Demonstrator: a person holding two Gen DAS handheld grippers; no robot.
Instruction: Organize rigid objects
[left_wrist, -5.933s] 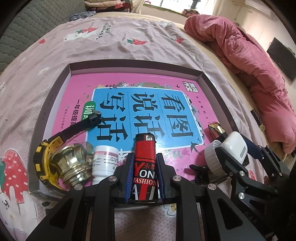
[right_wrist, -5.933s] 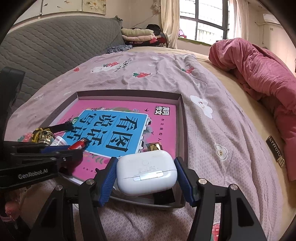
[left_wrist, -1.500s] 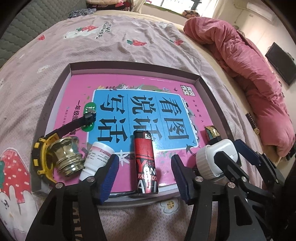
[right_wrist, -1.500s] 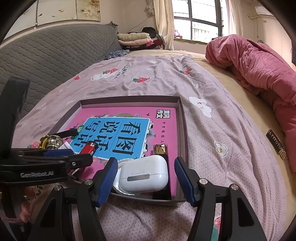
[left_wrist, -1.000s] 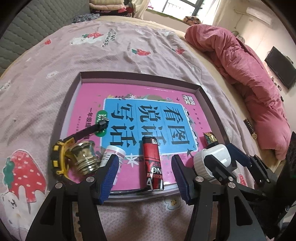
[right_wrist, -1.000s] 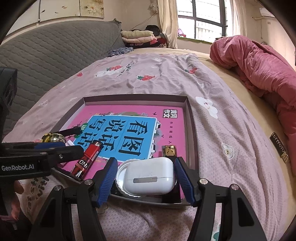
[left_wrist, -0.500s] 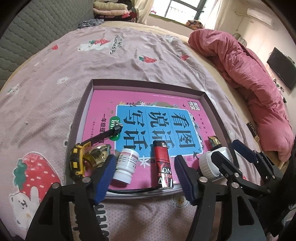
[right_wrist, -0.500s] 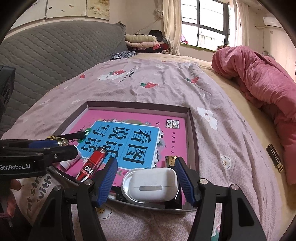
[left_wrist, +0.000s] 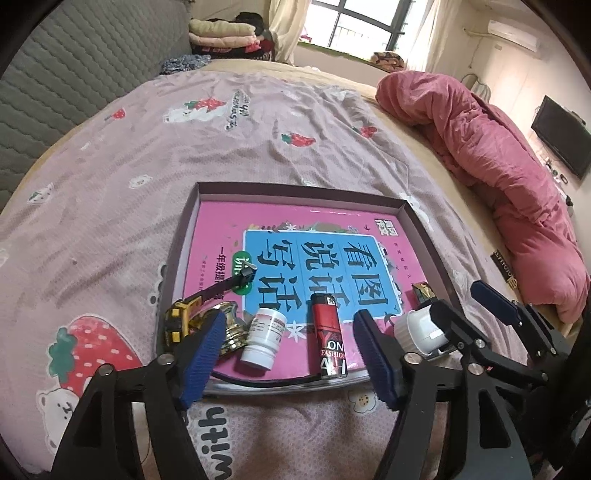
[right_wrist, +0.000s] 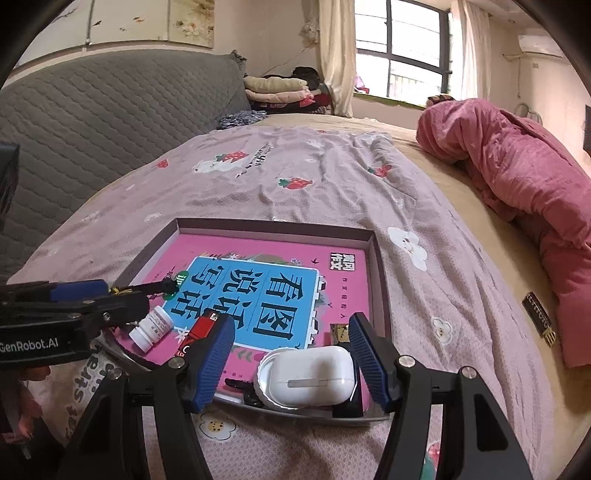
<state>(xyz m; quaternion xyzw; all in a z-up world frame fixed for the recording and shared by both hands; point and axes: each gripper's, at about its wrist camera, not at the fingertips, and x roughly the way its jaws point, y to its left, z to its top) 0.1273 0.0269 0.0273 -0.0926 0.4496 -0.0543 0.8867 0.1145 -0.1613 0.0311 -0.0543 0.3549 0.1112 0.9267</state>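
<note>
A shallow brown tray (left_wrist: 428, 236) on the bed holds a pink book. Along its near edge lie a yellow tape measure (left_wrist: 175, 321), a brass knob (left_wrist: 232, 326), a white pill bottle (left_wrist: 264, 338) and a red lighter (left_wrist: 327, 339). My left gripper (left_wrist: 289, 318) hovers above the bottle and lighter, its jaws opening, touching neither. A white earbuds case (right_wrist: 310, 374) rests on a white lid in the tray's near right corner. My right gripper (right_wrist: 291, 319) stands open above the case, its pads clear of it.
A small gold and black item (right_wrist: 340, 330) lies by the tray's right wall. A rolled pink quilt (left_wrist: 498, 147) lies along the right of the bed, a grey padded headboard (right_wrist: 92, 110) on the left. Strawberry-print sheet surrounds the tray.
Both grippers let go of the lighter and the earbuds case, which now lie in the tray. Both have since pulled back and up, and the left jaws have spread wider.
</note>
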